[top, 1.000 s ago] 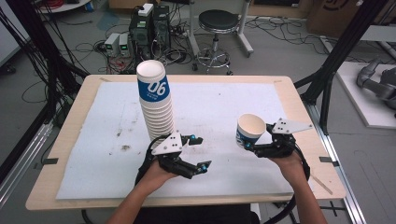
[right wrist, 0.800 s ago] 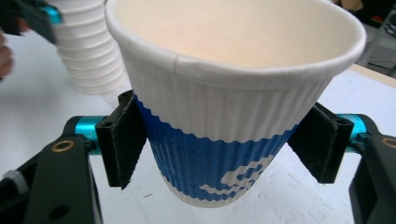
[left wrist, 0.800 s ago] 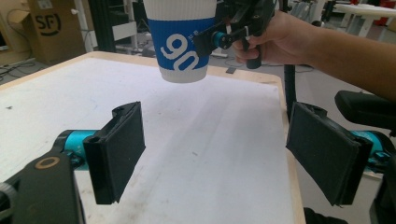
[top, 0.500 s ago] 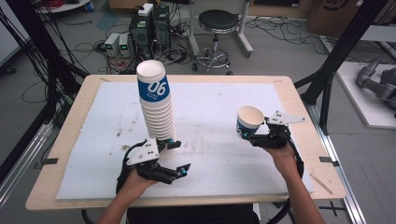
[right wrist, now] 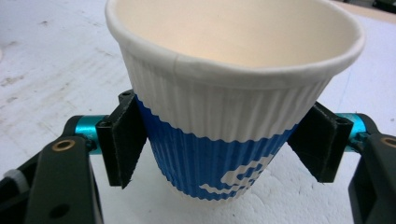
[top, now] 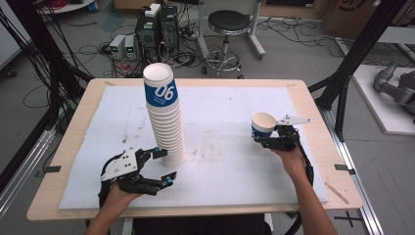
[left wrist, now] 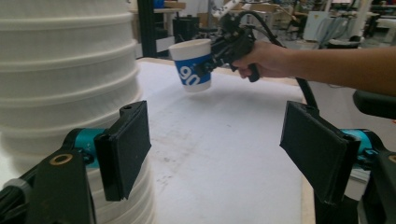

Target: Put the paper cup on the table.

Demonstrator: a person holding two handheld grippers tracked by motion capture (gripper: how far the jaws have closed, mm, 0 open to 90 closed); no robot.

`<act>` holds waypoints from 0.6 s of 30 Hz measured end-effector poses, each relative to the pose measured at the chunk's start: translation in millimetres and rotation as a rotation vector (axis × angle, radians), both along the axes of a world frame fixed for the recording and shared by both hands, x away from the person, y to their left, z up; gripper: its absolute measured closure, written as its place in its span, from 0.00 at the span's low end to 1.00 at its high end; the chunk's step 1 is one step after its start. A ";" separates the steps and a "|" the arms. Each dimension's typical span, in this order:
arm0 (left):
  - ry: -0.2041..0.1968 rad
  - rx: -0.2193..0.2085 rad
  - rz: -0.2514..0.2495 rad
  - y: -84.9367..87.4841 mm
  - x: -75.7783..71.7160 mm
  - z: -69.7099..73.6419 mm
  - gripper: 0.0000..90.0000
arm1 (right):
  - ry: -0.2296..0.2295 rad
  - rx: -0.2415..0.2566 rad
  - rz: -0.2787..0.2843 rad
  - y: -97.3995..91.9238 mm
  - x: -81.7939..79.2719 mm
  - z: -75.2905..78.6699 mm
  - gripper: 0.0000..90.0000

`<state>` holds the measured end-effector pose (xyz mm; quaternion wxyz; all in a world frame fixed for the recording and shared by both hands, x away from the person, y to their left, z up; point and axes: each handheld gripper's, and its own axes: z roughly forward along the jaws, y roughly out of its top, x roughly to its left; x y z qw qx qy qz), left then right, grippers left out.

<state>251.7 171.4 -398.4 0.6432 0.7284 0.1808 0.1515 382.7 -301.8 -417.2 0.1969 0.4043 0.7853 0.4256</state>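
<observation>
At the left of the table [top: 88, 147], the left gripper [top: 164, 166] now sits low beside the foot of the tall stack of cups [top: 165, 122], its jaws spread wide and holding nothing; a second ago it was nearer the middle of the table, just right of the stack's base, so it has drawn back toward the person and to the left. From its own camera the left gripper [left wrist: 215, 154] has the ribbed wall of the stack [left wrist: 65, 93] right against its left jaw, while the other jaw stands well apart, so it looks placed to steady the stack rather than clamped on it. Farther right, across the white mat [top: 220, 137], the right gripper [top: 262, 141] is closed on a single paper cup [top: 263, 126], held upright and clear of the mat; it has shifted a little outward and away from the stack. The right gripper view shows the cup [right wrist: 233, 116] pinched at its blue band between both pads. Judging by this, one cup has been separated and is being carried off to be set down on the right.
</observation>
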 end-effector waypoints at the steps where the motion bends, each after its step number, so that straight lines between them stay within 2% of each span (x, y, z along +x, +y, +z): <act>1: -0.004 0.000 0.012 4.3 -0.3 0.2 0.27 | 0.005 -0.002 -0.002 -0.6 -0.1 -1.5 0.29; 5: -0.012 -0.003 0.083 22.1 0.8 -0.6 0.26 | 0.042 -0.014 0.001 -1.5 -1.1 -8.5 0.28; 7: -0.016 -0.005 0.123 29.8 2.4 -1.1 0.26 | 0.049 -0.001 -0.002 -2.1 -1.8 -10.9 0.28; 12: -0.020 -0.012 0.208 42.1 7.0 -4.5 0.25 | 0.040 -0.025 0.002 -1.0 -2.8 -10.7 0.28; 15: -0.016 -0.010 0.238 46.8 8.4 -6.5 0.25 | 0.045 -0.053 0.006 -1.2 -7.6 -10.5 0.26; 18: -0.007 -0.017 0.261 51.0 10.3 -8.7 0.25 | 0.054 -0.032 0.016 -7.2 -13.9 -14.9 0.23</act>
